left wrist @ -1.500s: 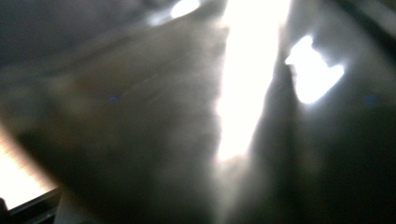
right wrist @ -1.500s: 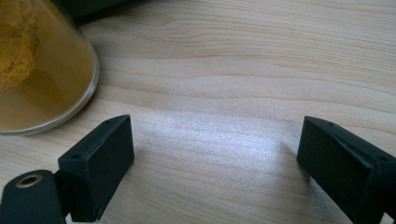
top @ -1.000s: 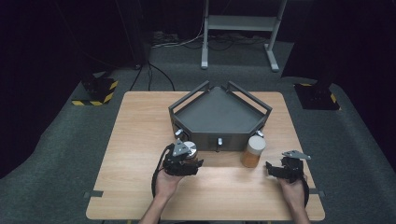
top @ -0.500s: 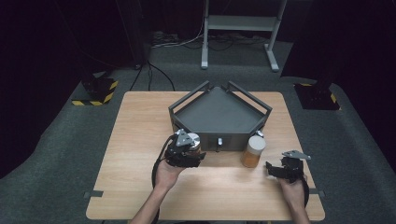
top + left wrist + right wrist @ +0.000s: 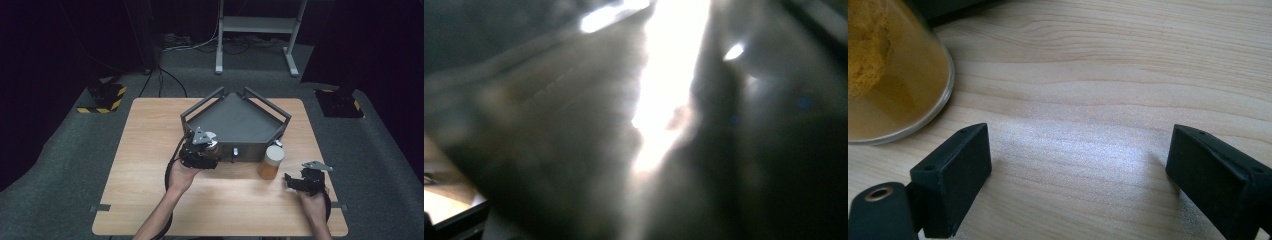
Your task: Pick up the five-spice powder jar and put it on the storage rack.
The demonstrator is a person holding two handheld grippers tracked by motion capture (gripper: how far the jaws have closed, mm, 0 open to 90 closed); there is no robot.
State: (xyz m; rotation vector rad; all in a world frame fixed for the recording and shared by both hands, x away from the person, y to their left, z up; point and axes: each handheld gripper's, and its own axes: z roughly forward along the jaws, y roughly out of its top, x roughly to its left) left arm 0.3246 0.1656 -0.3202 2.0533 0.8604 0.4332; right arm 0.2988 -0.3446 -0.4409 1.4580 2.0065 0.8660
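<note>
Jars go into the grey tray point(image 5: 235, 120): left tool point(image 5: 200, 150) carries one jar point(image 5: 212, 142) at its front wall, grip unclear. Right tool point(image 5: 305, 181) rests spread, near the second jar point(image 5: 270, 161). Next: lift over.

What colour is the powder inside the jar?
Orange-yellow powder in the jar, best seen in the right gripper view.

Spread jaws beside powder jar point(image 5: 893, 75)

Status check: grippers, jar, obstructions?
Left gripper at tray front edge, grip unclear. Right gripper open over table. Jar upright, untouched. Nothing blocking.
</note>
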